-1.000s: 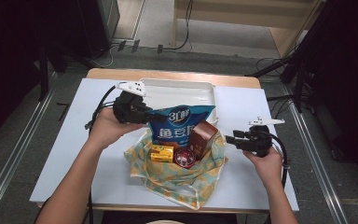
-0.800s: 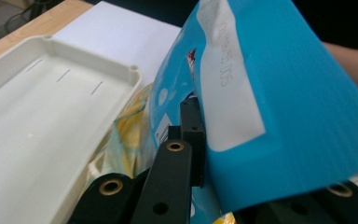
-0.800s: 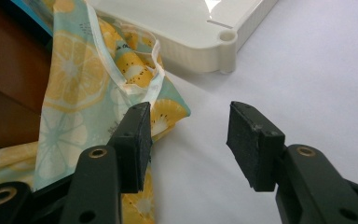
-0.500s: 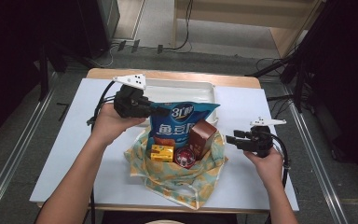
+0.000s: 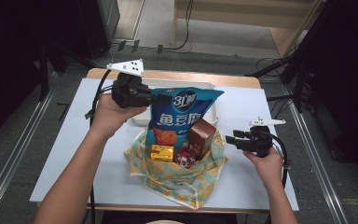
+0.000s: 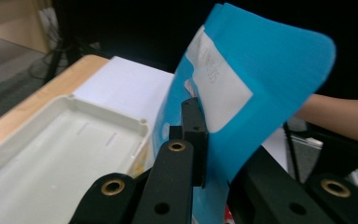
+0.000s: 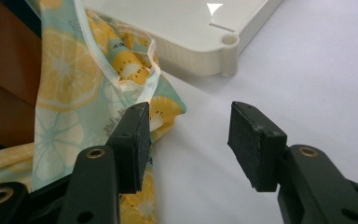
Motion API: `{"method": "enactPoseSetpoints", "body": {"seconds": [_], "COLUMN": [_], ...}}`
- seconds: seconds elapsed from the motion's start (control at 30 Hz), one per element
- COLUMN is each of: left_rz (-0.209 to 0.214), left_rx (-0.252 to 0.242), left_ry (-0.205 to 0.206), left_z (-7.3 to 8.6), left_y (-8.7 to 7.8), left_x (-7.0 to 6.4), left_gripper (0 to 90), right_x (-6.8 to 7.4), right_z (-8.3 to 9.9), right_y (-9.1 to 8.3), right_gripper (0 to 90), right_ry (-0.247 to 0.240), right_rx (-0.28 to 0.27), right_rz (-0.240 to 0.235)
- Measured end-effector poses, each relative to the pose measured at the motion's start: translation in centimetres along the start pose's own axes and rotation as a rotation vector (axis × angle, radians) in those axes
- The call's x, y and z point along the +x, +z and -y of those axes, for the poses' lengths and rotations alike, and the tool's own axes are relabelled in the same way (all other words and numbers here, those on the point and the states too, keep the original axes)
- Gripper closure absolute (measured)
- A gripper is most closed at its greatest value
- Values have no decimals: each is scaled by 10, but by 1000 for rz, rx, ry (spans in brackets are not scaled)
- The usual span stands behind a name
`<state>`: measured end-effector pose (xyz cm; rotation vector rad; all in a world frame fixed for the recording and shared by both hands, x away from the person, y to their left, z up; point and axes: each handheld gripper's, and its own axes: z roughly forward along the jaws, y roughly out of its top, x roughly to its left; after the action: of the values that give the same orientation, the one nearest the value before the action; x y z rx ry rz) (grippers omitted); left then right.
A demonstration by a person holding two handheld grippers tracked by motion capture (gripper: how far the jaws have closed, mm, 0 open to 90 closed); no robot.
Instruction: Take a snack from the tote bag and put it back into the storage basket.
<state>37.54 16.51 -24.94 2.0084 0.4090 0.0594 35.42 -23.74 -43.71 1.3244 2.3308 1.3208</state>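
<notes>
Nearest, the person's two forearms enter the high view from the bottom edge, cut off at the elbows. The fruit-print cloth [image 5: 182, 175] lies bunched on the white tabletop [image 5: 65, 154], its folds hiding the lower parts of what sits in it: a small yellow box [image 5: 161, 152], a round red item [image 5: 185, 157] too small to identify, and a brown carton [image 5: 201, 135].

At the right, the right hand-held gripper [image 5: 231, 140] points at the cloth's edge. Its own view shows what the high view cannot: the jaws stand apart with nothing between them, the left pad just beside a fold printed with lemon and kiwi slices [image 7: 74, 93], and bare tabletop under the gap. The brown carton is a dark shape cut off at that view's left edge.

Farther back, the left hand-held gripper [image 5: 161, 99] is clamped on the upper left edge of the blue snack bag [image 5: 179, 116], holding it upright and lifted over the cloth and the near rim of the cream tray [image 5: 209, 86]. The bag's front reads "31" with large Chinese characters, not sharp enough to read surely. The left gripper view shows the bag's back [image 6: 261, 79], a white panel with print too blurred to read, and the tray's inside [image 6: 51, 144], which the bag largely hides from above.
</notes>
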Motion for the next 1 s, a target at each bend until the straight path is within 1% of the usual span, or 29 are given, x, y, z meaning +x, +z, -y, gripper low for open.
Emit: {"method": "enactPoseSetpoints", "body": {"seconds": [0.07,0.13,0.17,0.2,0.23,0.33,0.37,0.43,0.47,0.6,0.73,0.77,0.8,0.83,1.0], "left_rz": [-11,-27,-20,-28,-24,-32,-43,-58,-59,-93,-113,-126,-126,-137,-161], "left_rx": [-14,-14,-17,-21,-22,-24,-31,-27,-29,-23,-21,-22,-23,-24,-35], "left_ry": [-1,2,-1,-2,-7,-16,-16,-9,-7,2,-15,-17,-25,-27,-48], "left_z": [-6,-11,-13,-15,-16,-22,-24,-29,-32,-38,-40,-40,-40,-39,-34], "left_y": [-3,-6,-8,-11,-12,-19,-22,-29,-32,-43,-53,-55,-56,-58,-62], "left_x": [-1,-1,-1,0,0,3,3,3,3,4,12,15,18,21,34], "left_gripper": [900,900,900,900,900,900,900,900,900,900,900,900,900,900,900], "right_x": [0,0,0,0,0,0,0,0,0,0,0,0,0,1,1], "right_z": [0,0,0,0,0,0,0,0,0,-1,-1,-1,-2,-2,-2], "right_y": [0,0,0,0,0,0,1,1,1,3,4,5,5,5,6], "right_gripper": [494,494,494,495,494,494,494,494,494,494,494,494,494,494,494], "right_ry": [0,0,0,0,-1,-2,-2,-1,-4,-3,-9,-8,-8,-9,-12], "right_rx": [1,1,2,2,2,5,6,9,7,11,13,12,14,16,23], "right_rz": [0,0,0,0,0,-1,-1,-4,-3,-6,-6,-8,-9,-10,-11]}}
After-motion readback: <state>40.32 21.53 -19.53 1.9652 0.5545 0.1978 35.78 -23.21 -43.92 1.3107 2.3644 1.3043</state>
